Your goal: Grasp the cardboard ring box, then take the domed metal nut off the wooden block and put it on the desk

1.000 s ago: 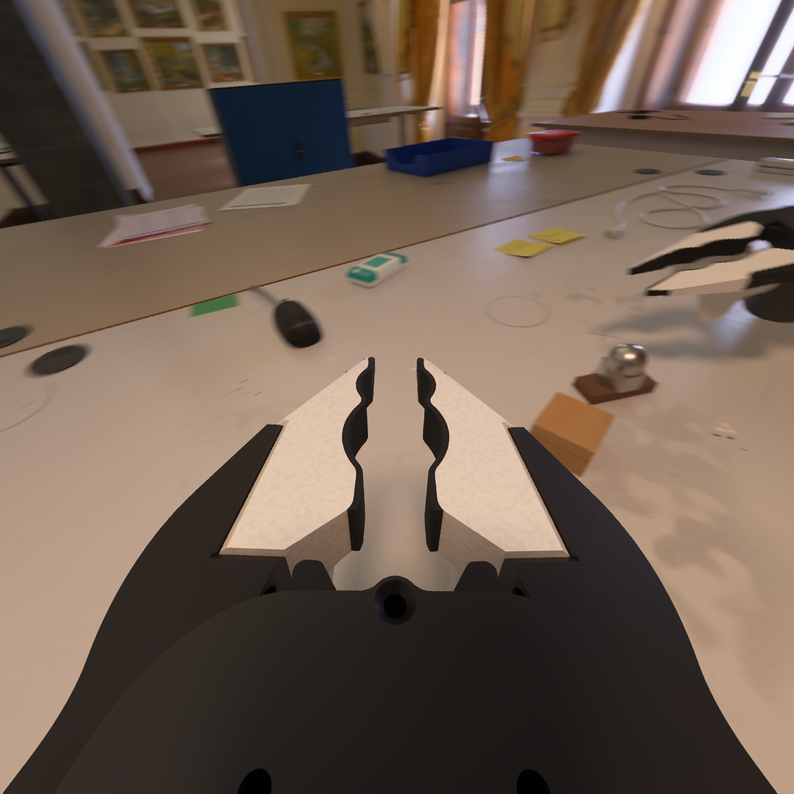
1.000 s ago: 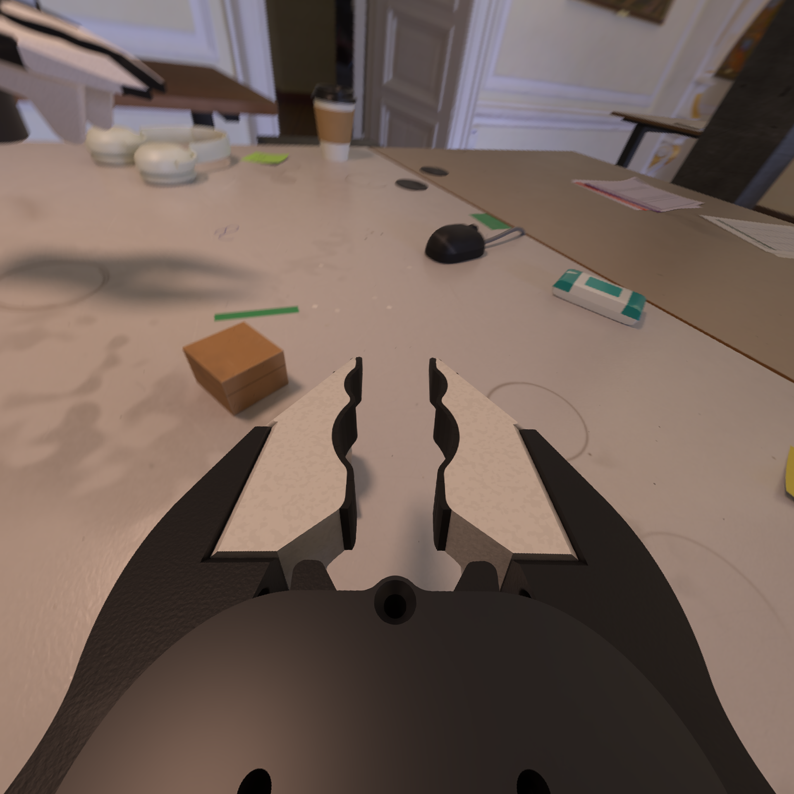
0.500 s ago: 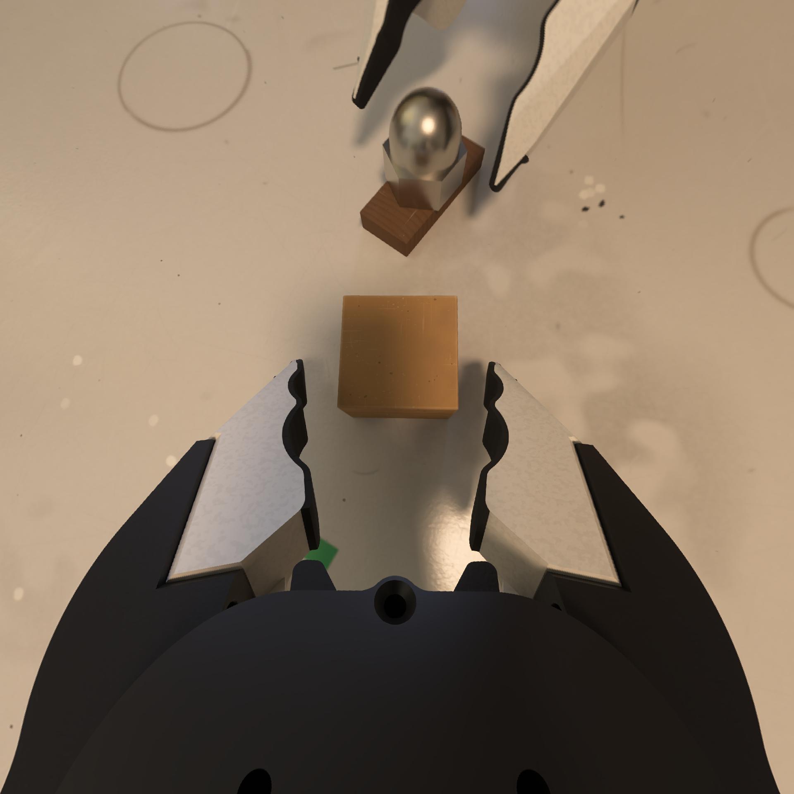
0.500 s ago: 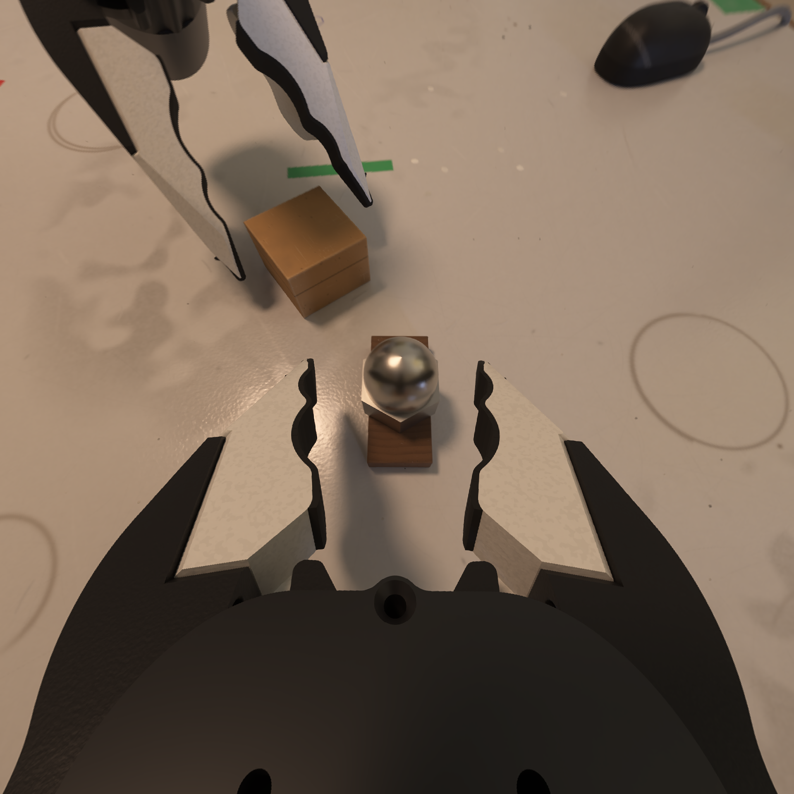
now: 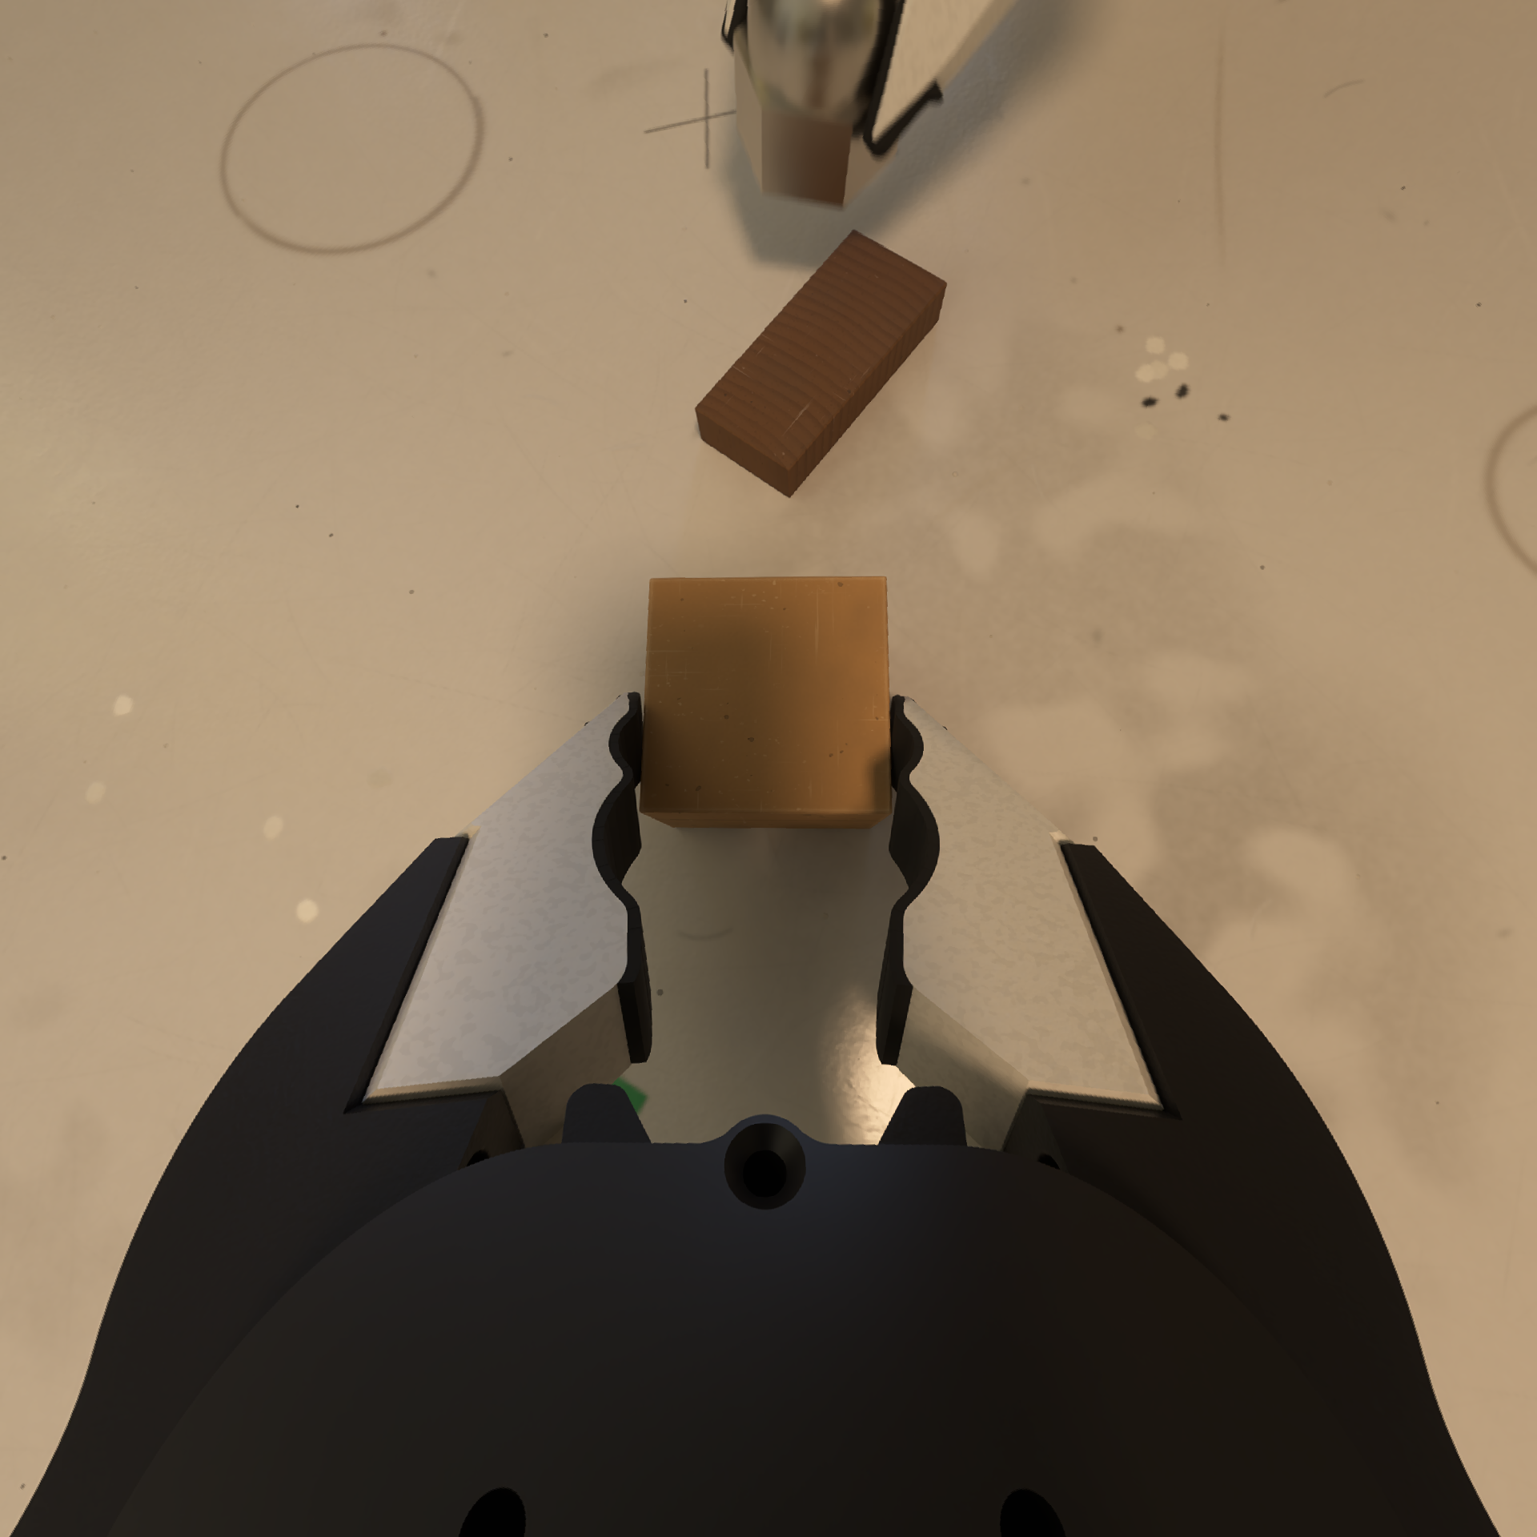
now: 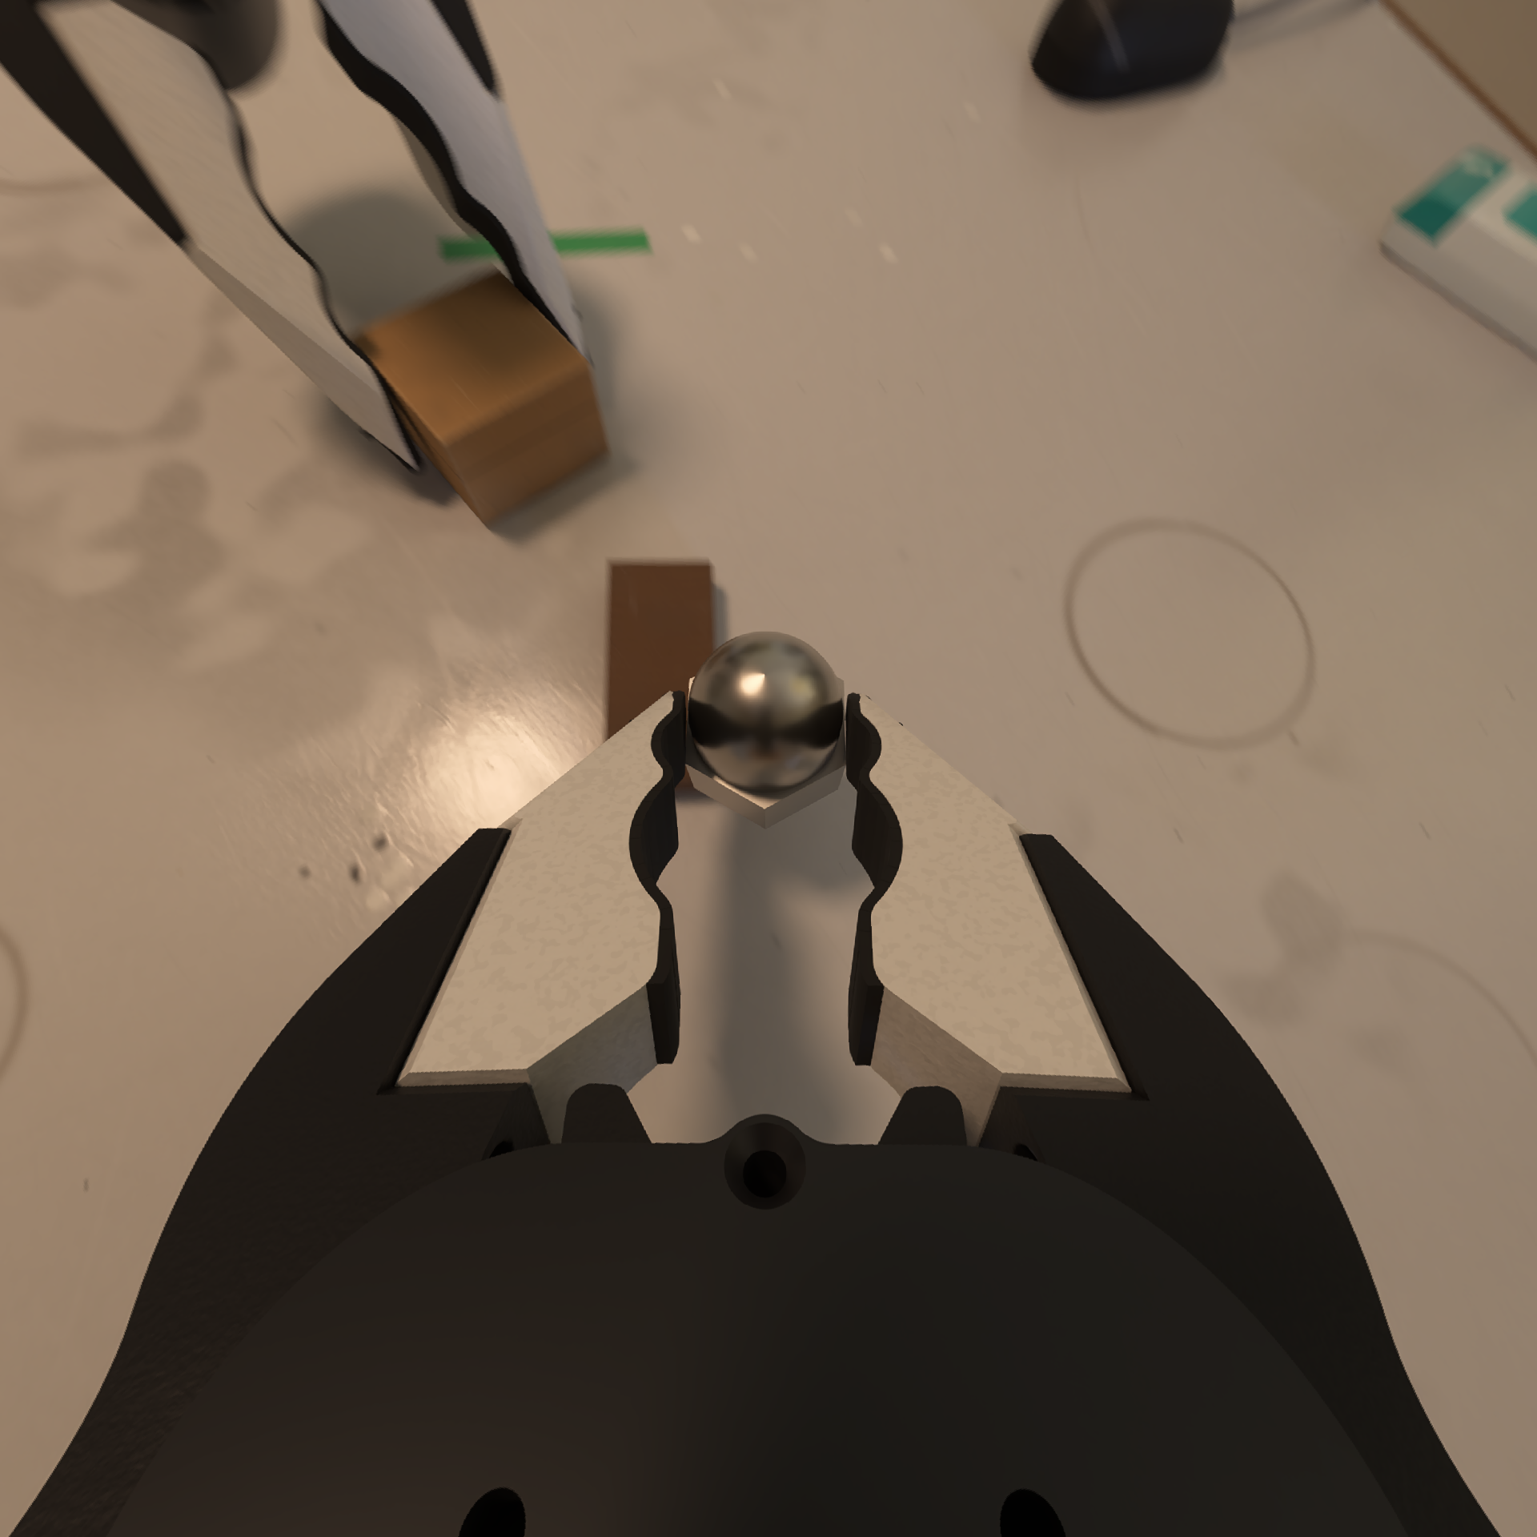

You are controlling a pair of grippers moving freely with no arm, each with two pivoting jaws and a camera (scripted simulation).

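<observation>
My left gripper (image 5: 766,707) is clamped on the box (image 5: 765,703), one fingertip pressed flat against each side wall, about halfway along it. The box sits on the desk (image 5: 333,499) as far as I can tell; in the right wrist view the same box (image 6: 491,391) shows between the left gripper's two long fingers (image 6: 249,233), and whether it's touching the desk or a hair off it I honestly can't say.

My right gripper (image 6: 765,707) is closed on the nut (image 6: 765,724), tips squeezing the sides just under the shiny dome, hex base poking out toward the camera. The nut is off the block (image 6: 657,632) and up in the air; the block lies flat on the desk just behind and a bit left of it in that view. From the left wrist cam the block's top (image 5: 819,366) is bare, lying at an angle just past the box, and the nut (image 5: 803,91) hangs above the far end of it, near the top edge of the picture, blurry, with the right gripper's fingers (image 5: 923,75) around it.

Other stuff on the desk: a green strip of tape (image 6: 599,243) behind the box, a black mouse (image 6: 1131,50) top right, and a white-and-teal packet (image 6: 1472,241) at the right edge. A few faint ring marks (image 6: 1189,632) on the surface too.
</observation>
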